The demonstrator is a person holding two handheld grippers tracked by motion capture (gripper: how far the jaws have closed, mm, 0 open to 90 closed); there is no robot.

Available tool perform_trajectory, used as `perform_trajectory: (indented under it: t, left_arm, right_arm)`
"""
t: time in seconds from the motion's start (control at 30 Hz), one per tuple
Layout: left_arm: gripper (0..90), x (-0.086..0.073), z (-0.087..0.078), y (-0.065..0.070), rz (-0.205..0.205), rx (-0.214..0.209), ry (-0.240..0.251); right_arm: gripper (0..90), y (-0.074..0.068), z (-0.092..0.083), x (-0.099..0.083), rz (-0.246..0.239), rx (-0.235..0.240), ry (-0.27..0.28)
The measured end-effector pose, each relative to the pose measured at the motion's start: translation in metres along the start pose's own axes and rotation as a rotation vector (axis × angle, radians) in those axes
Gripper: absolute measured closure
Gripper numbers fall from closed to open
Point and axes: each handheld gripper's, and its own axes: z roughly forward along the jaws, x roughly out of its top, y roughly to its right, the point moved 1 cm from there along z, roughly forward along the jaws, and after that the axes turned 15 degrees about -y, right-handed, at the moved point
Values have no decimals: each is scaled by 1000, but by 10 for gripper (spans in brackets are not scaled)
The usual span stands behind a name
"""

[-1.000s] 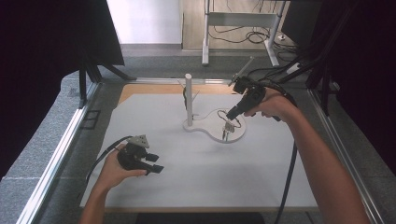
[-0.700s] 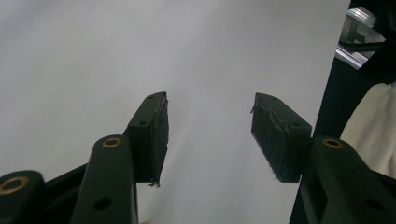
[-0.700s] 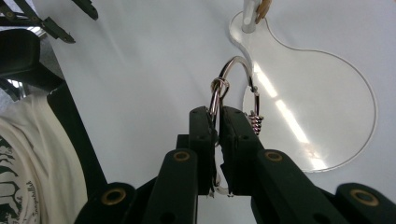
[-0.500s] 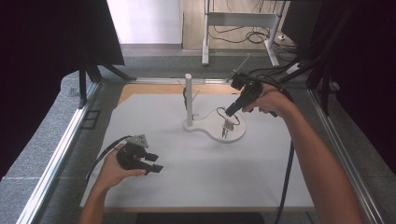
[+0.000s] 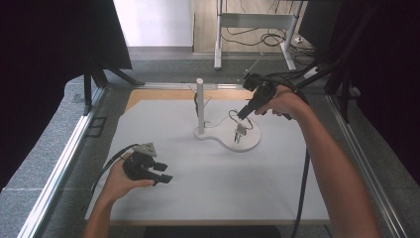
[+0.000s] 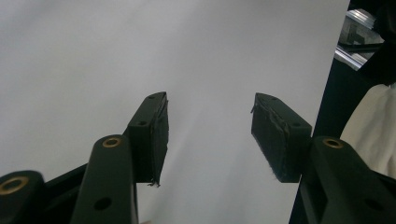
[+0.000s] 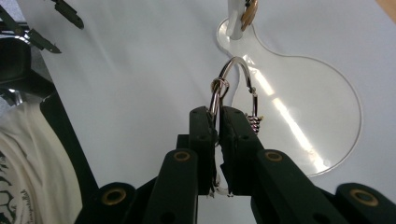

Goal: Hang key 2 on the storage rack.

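Nearest me, my left gripper (image 5: 159, 172) rested low on the white table mat (image 5: 198, 198), at about seven o'clock from the stand. Its jaws stood moderately apart with nothing between them, only bare mat showing past the pads (image 6: 154, 135) in the left gripper view. The grey three-cornered plate sat on top of it and its cable trailed back toward my wrist.

Farther out, at about one o'clock from my left hand, my right gripper (image 5: 242, 115) hung tilted down over the clear base plate (image 5: 250, 144). Its jaws were pressed together on a key ring (image 7: 233, 88), a thin, bright silver loop of wire. In the right gripper view the loop rose out of the pinched pads (image 7: 233, 140) and arched toward twelve o'clock, with a small knot-like link at its ten o'clock side and a short ribbed metal piece hanging at its four o'clock side. In the high view a small metal piece (image 5: 239, 133) dangled from the ring just above the round part of the base plate; I could not tell whether it touched.

Beyond that, at about ten o'clock from the ring, the white post (image 5: 200, 106) stood upright on the narrow end of the base plate, with a small brownish item (image 7: 249, 11) hanging on it.
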Motion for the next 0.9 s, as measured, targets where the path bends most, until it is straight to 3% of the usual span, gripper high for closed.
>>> perform_trajectory:
  t: [0.9]
  left_arm:
    - [465, -1, -1, 0, 1, -4, 10]
  right_arm:
    - [830, 24, -2, 24, 47, -6, 29]
